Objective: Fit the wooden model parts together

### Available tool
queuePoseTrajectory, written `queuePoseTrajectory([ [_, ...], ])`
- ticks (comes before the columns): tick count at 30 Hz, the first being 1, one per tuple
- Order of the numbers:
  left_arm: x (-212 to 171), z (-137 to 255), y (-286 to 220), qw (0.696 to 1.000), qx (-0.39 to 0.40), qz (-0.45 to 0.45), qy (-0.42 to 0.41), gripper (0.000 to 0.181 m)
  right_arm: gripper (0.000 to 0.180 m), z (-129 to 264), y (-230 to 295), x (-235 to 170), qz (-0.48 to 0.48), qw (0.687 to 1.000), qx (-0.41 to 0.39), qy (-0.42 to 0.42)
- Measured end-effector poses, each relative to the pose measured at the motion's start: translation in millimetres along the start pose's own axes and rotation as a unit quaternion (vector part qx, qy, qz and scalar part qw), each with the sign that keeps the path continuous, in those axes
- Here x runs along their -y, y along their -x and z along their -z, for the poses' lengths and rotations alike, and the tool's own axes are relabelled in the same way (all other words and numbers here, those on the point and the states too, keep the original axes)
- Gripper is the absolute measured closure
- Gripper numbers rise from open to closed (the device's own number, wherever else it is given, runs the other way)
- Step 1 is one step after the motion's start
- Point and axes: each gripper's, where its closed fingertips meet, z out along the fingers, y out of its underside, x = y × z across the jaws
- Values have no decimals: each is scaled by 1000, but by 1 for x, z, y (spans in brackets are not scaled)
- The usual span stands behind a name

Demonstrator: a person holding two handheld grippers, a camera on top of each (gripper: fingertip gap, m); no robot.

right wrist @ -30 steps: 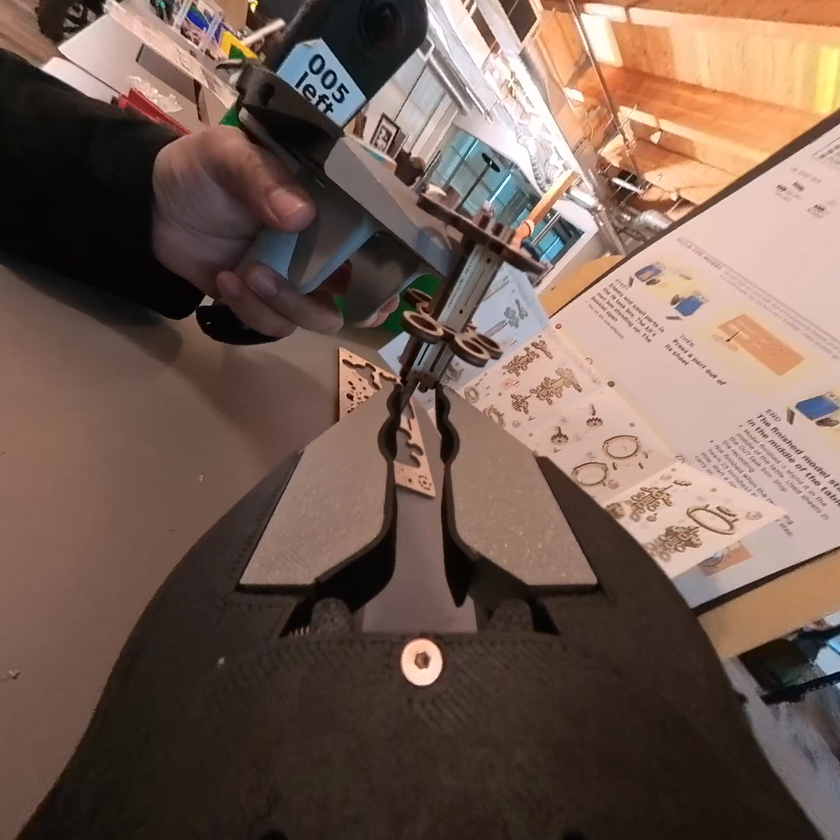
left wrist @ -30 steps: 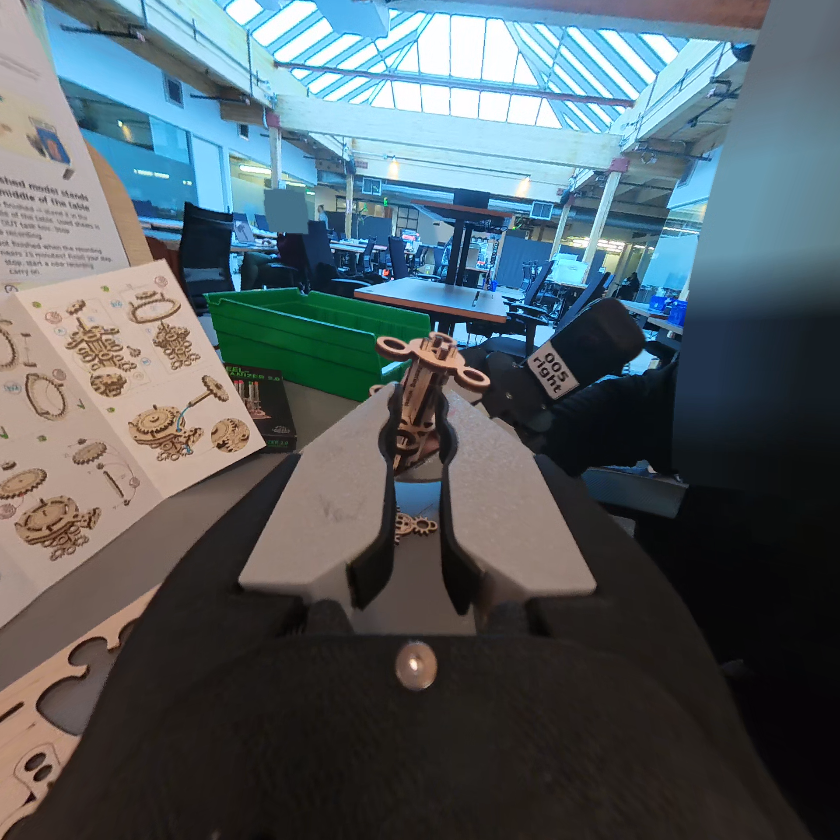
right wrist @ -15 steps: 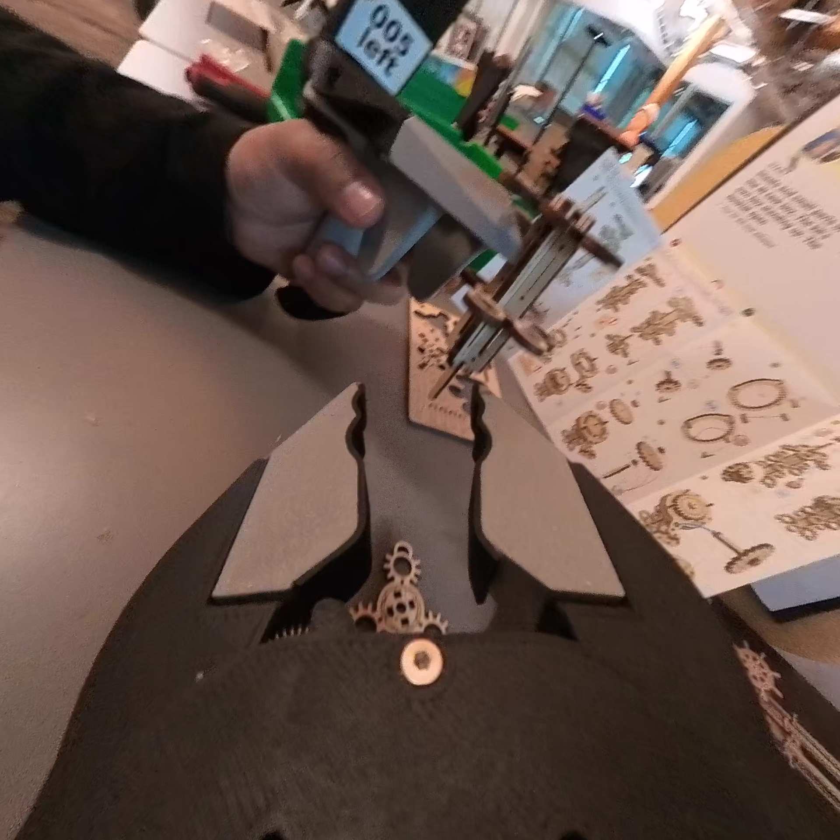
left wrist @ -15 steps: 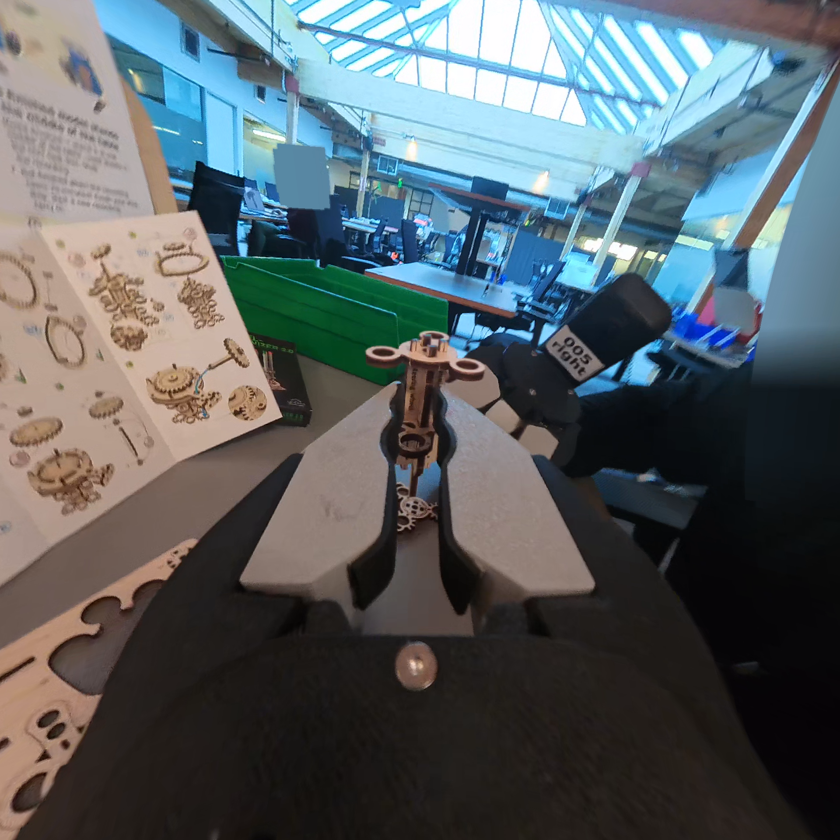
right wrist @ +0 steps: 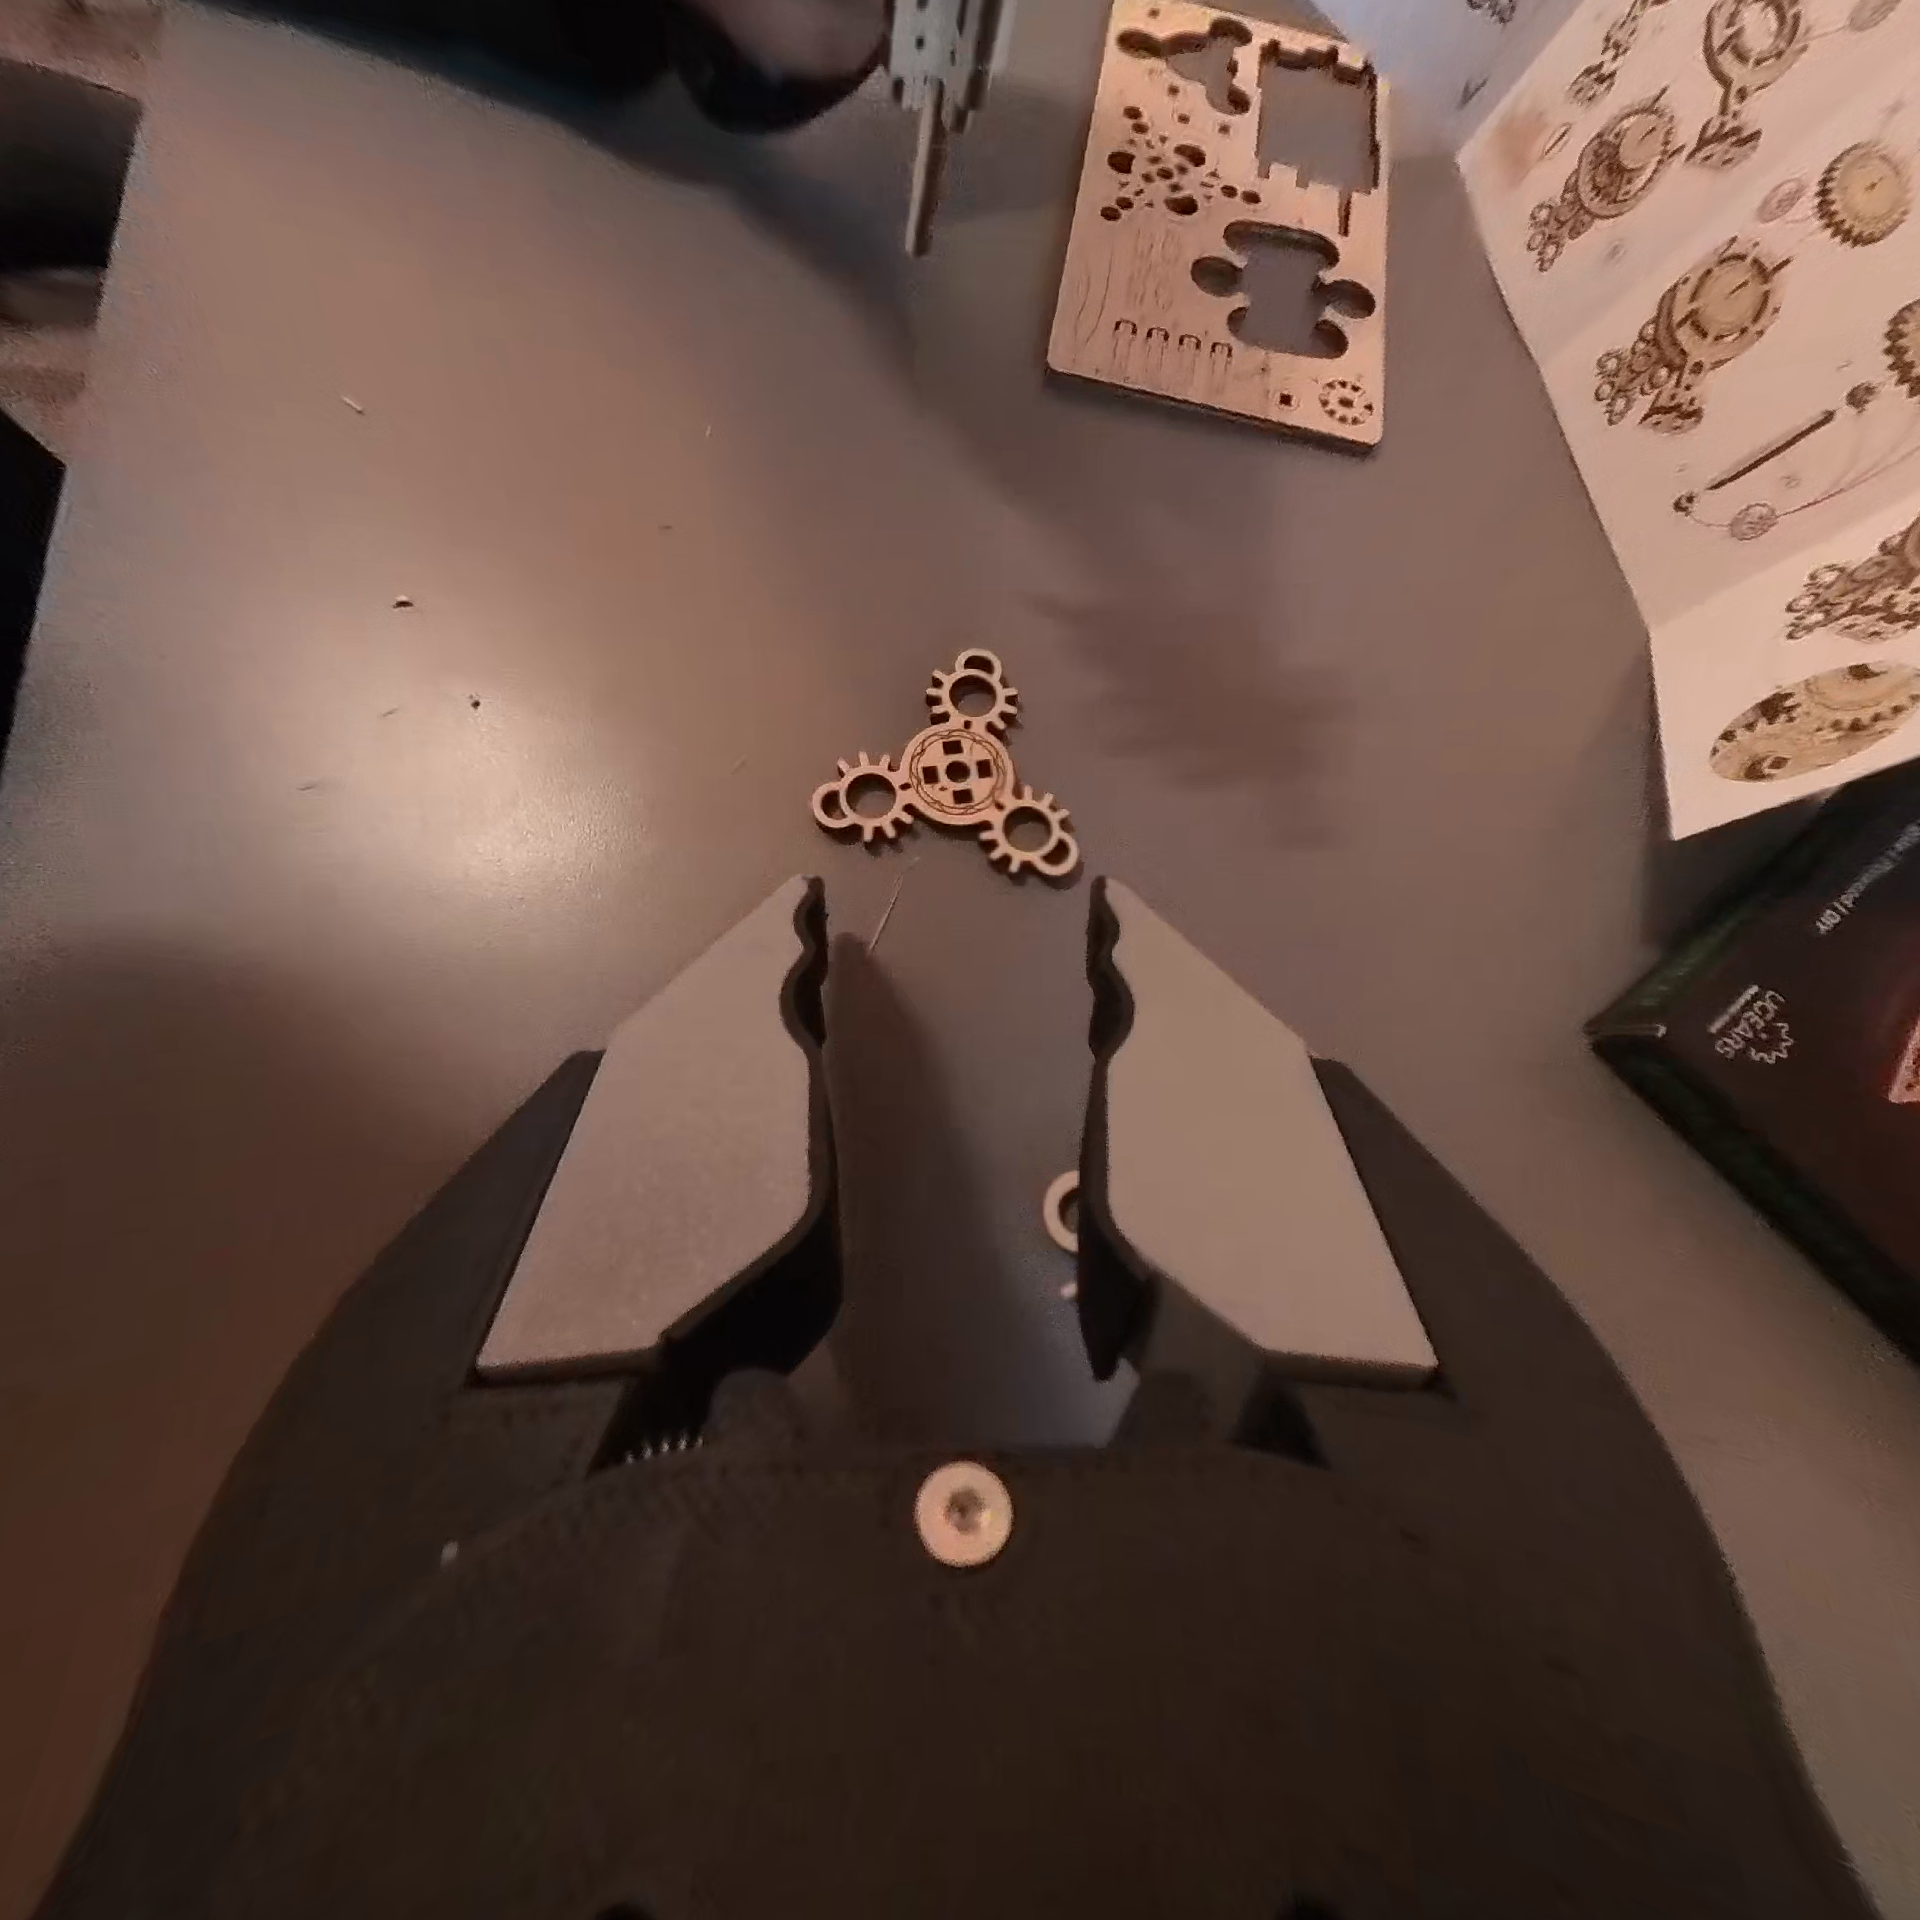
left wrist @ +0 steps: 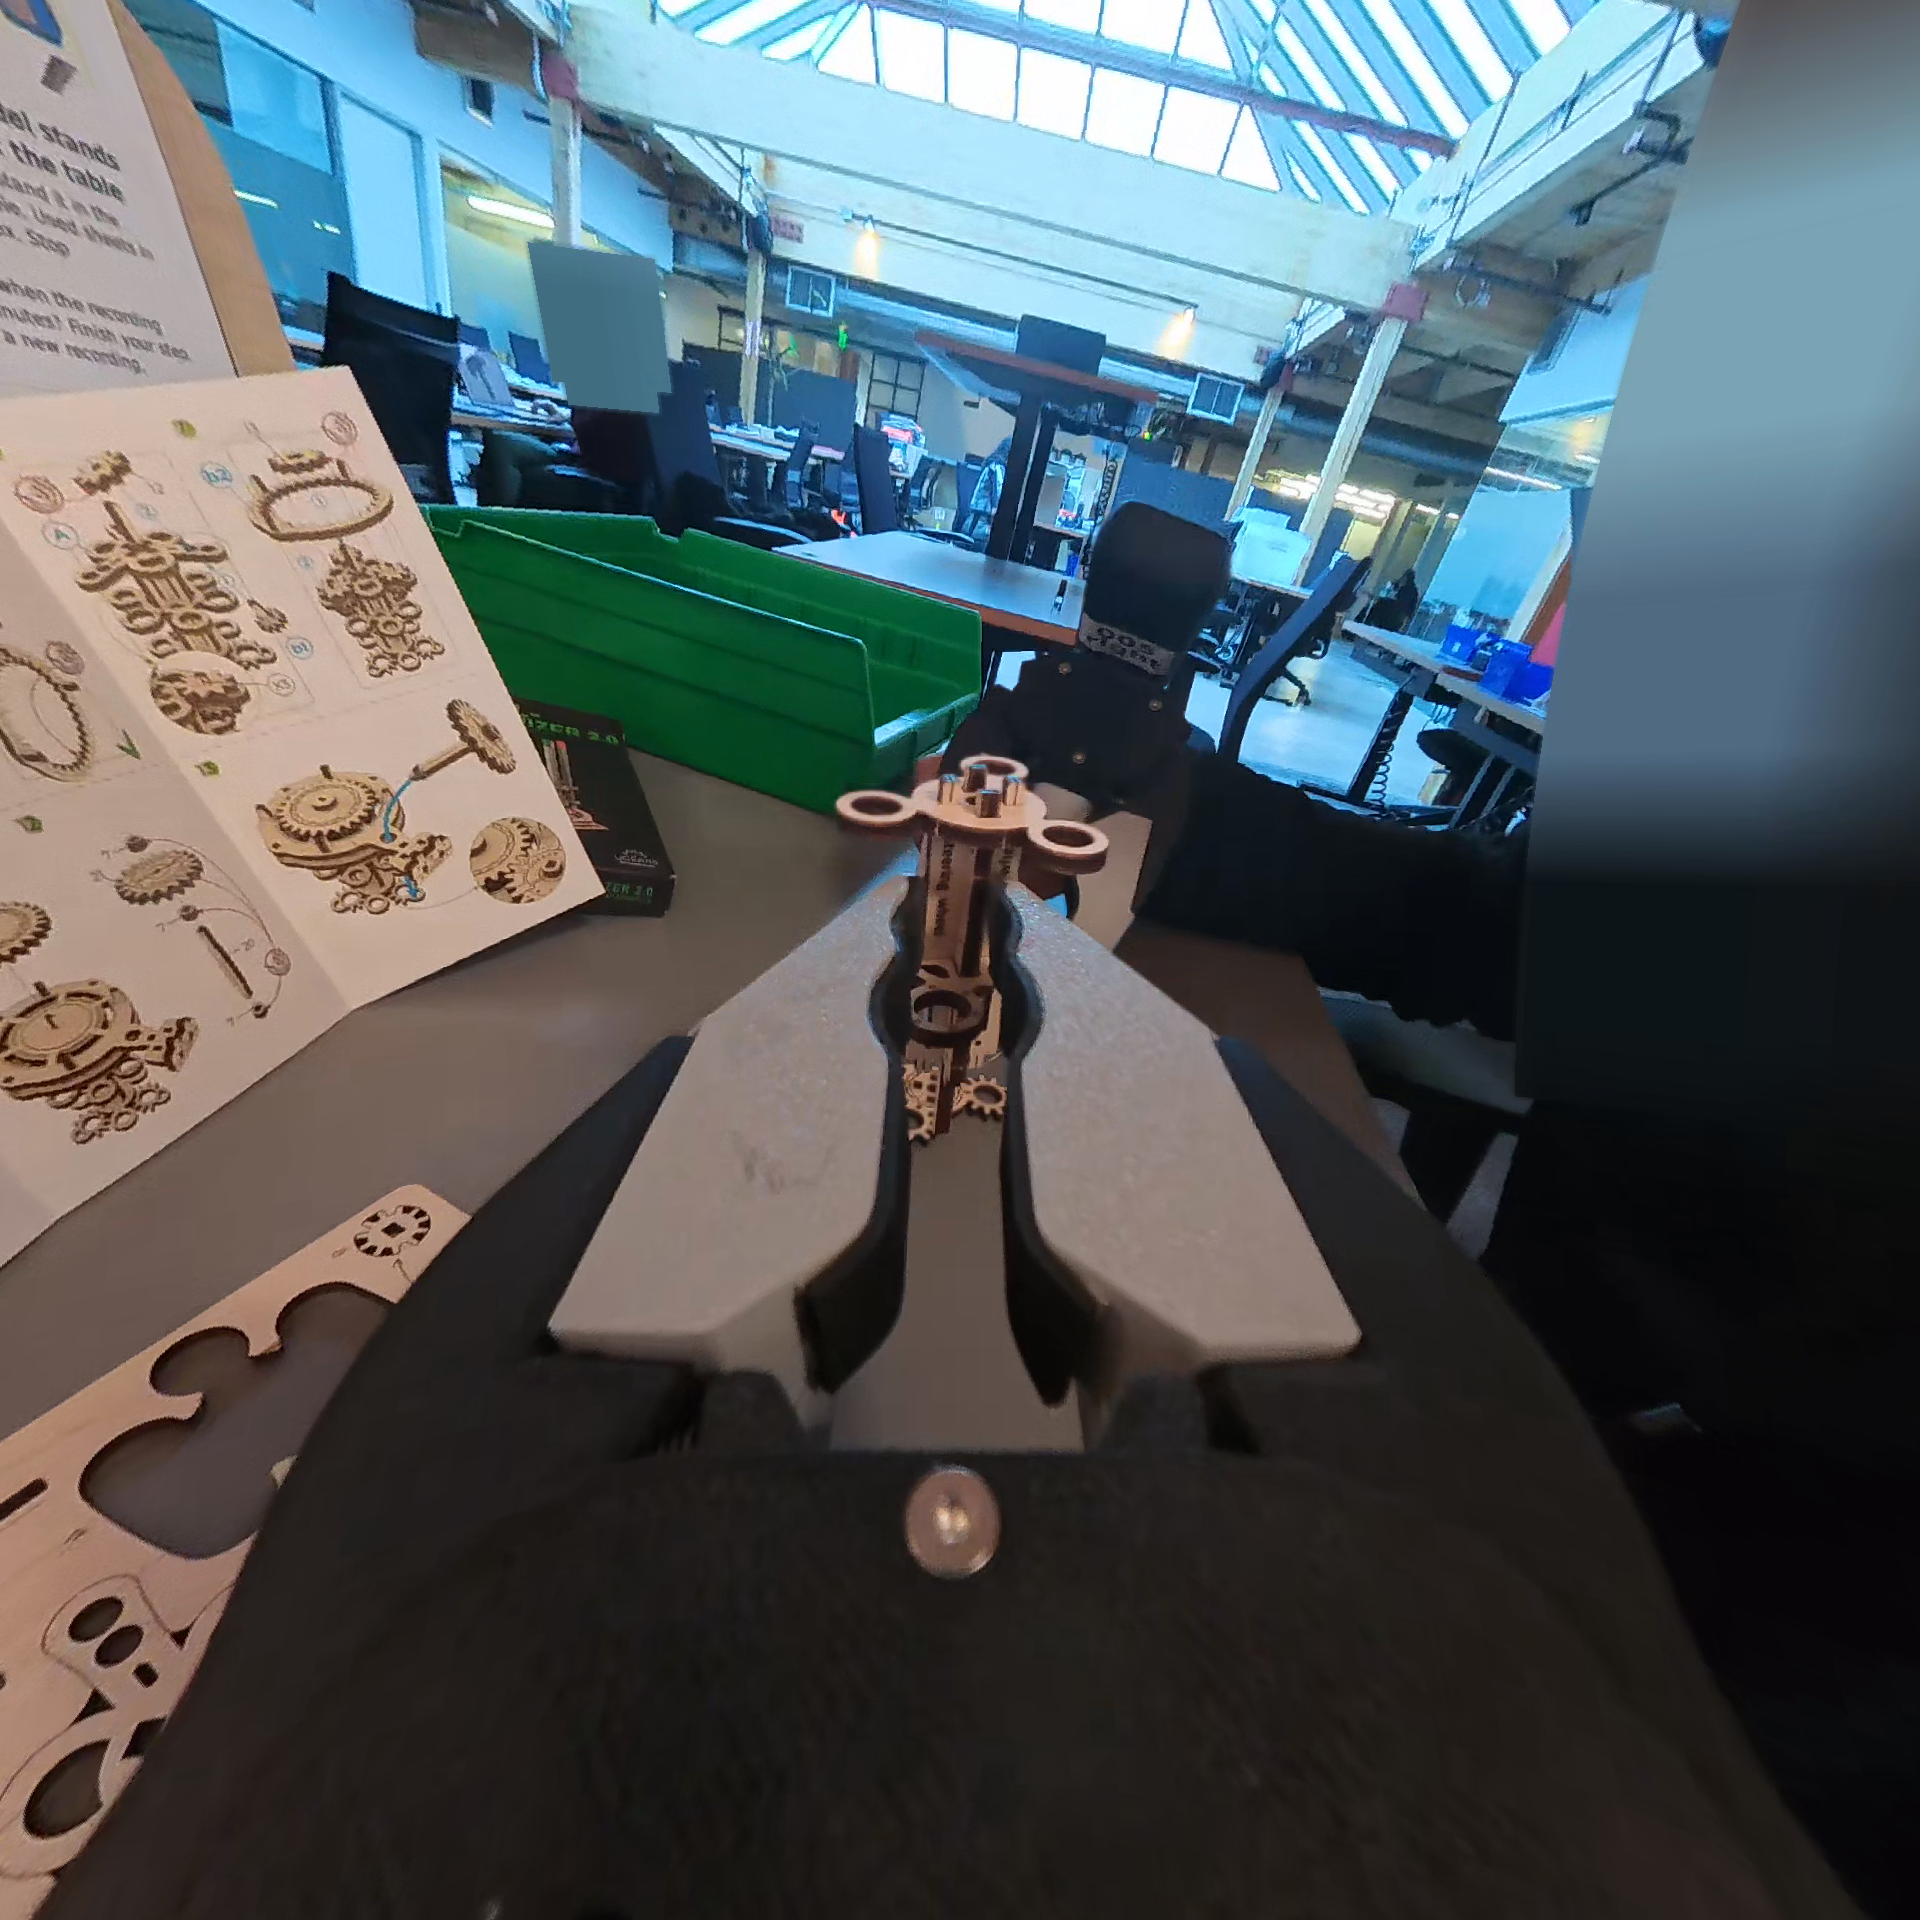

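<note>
A: Where is the three-lobed gear plate (right wrist: 943, 771) found?

B: Flat on the tabletop (right wrist: 416, 520), at twelve o'clock just beyond the right gripper (right wrist: 956, 914), whose jaws are spread wide and empty.

A: And the shaft assembly (left wrist: 961, 914)?

B: Clamped upright in the left gripper (left wrist: 951, 987).

A: Handling?

B: Thin, light and likely brittle plywood is judged; the rim lobes should be pinched gently.
</note>
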Motion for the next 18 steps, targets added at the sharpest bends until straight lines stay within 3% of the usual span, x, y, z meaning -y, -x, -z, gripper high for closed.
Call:
queuePoseTrajectory([
  [10,-8,-4,-5,1000,-22,4,14,172,140,0,-16,6,25,1000,-17,-8],
  [18,-20,-9,-10,998,-37,-11,45,172,147,-18,-8,4,123,988,77,56],
])
